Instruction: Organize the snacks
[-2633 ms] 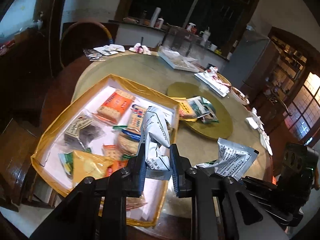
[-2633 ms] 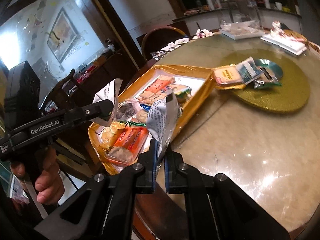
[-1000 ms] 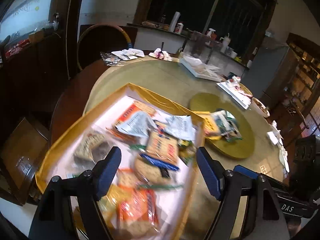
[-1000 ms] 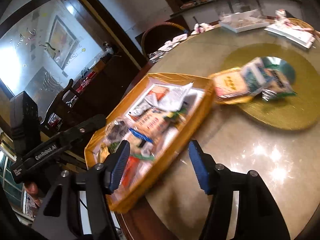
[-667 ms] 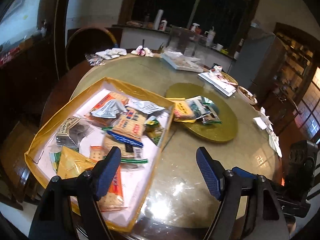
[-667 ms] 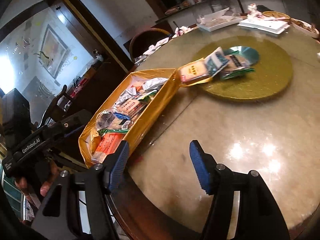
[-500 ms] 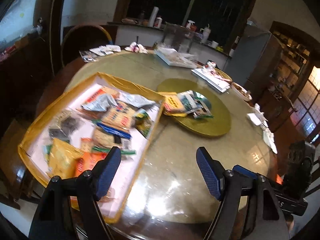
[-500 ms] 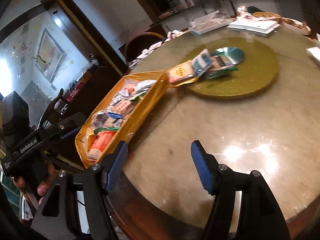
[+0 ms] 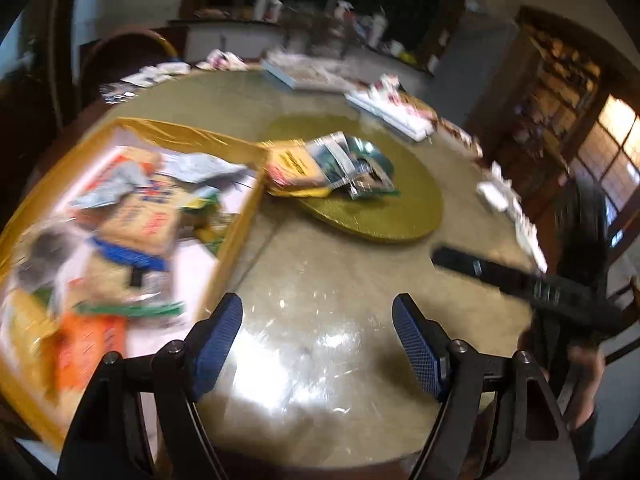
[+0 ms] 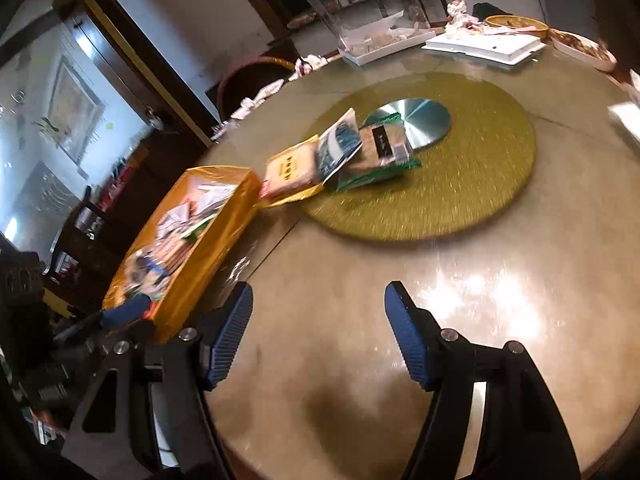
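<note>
Snacks [image 10: 340, 152]: three packets left on the turntable [image 10: 472, 184] beside the box [image 9: 240, 216] (two white packets newly dropped in). Both grippers, left [image 9: 316, 344] and right [image 10: 318, 338], now wide, empty, over worktop [image 10: 460, 320].

Golden-yellow box [image 10: 208, 248], glittery gold turntable [image 10: 472, 184], blue ribbed gripper pads [image 10: 230, 334].

Round table [image 10: 360, 320], gold turntable [image 10: 480, 184], white trays [image 10: 484, 46] beyond.
</note>
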A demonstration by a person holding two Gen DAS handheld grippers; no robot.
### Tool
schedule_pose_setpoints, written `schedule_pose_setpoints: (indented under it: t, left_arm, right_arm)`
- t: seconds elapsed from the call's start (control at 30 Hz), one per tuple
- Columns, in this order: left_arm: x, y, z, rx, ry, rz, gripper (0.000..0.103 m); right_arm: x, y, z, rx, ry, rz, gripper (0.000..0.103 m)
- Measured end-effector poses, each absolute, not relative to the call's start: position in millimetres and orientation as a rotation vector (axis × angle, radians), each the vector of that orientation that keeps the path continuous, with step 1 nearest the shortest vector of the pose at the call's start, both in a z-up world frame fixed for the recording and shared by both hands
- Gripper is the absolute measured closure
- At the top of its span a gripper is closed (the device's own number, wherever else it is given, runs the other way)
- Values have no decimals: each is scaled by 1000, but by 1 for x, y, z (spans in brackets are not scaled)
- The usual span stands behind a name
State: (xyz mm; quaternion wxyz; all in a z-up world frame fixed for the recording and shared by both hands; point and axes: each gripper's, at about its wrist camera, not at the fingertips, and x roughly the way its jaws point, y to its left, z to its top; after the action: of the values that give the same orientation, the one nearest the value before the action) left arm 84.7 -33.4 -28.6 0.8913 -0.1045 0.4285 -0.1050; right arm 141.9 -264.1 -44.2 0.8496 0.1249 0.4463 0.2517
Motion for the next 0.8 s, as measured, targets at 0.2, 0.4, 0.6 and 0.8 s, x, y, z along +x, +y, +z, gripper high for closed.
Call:
schedule_pose_setpoints:
  t: [0.2, 0.4, 0.6, 0.8]
  left_arm:
    - [128, -34, -45, -154, 916, -147, 26]
    - [159, -22, -43, -124, 918, -96, 26]
    - [181, -1, -40, -215, 947, -92, 26]
    - [183, 5, -38, -317, 995, -106, 24]
  right_arm:
    - [193, -249, -49, 210, 966, 510, 34]
    - [246, -237, -57, 111, 987, 442, 34]
    - [285, -231, -63, 46, 1004, 410, 34]
    - [300, -212, -75, -55, 1031, 433, 21]
